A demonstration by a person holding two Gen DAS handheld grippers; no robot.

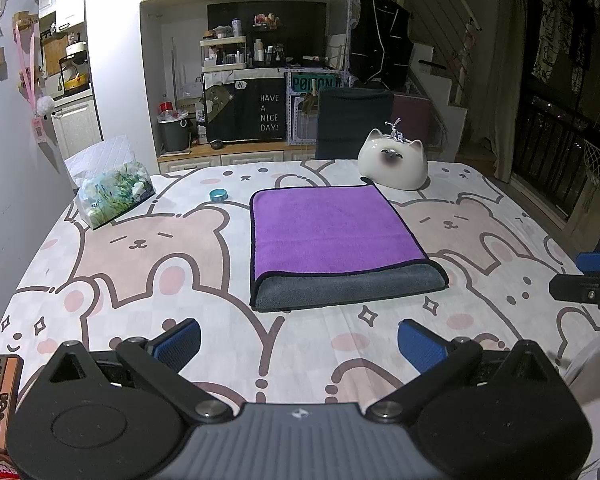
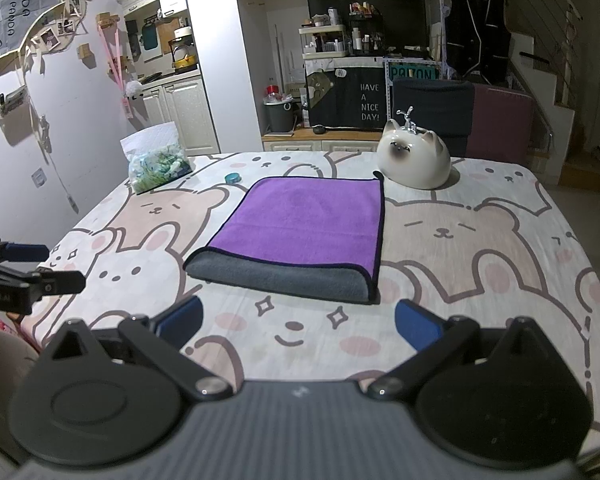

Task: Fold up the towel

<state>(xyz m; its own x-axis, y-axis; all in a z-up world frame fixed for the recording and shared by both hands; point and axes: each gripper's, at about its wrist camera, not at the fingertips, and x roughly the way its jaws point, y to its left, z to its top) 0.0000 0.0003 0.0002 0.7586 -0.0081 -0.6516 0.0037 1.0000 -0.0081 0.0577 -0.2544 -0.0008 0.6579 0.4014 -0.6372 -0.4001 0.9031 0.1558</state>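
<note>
Purple microfibre forms the upper face of the towel (image 1: 332, 228), which lies folded on the table (image 1: 140, 280) near its centre. A grey layer shows along the near edge, where the fold wraps round, and a dark piped border runs along the visible edges. The towel lies flat and nothing rests on it.

Left gripper (image 1: 299, 346): jaws spread wide, blue pads clear of each other, nothing held. It hovers over the near part of the table, short of the towel's grey edge and not touching it.

Right gripper (image 2: 299, 330): jaws likewise spread wide, nothing between the pads. It also sits short of the towel's near edge, apart from the cloth. Each gripper appears at the side margin of the other's view, with the right gripper (image 1: 592, 276) seen at the right edge of the left wrist view.

Table covering: a cloth printed with pink and white cartoon bears and rabbits.

Other items on the table:
- A white ceramic cat-shaped vessel (image 1: 394, 164) stands just beyond the towel's far right corner; whether it touches the towel cannot be determined.
- A small teal ring-shaped object (image 1: 218, 195) lies near the towel's far left corner, apart from it.
- A tissue pack (image 1: 114, 190) with a green print stands at the far left of the table, well apart from the towel.
- A phone (image 1: 0, 400) in an orange case lies at the near left edge.
</note>
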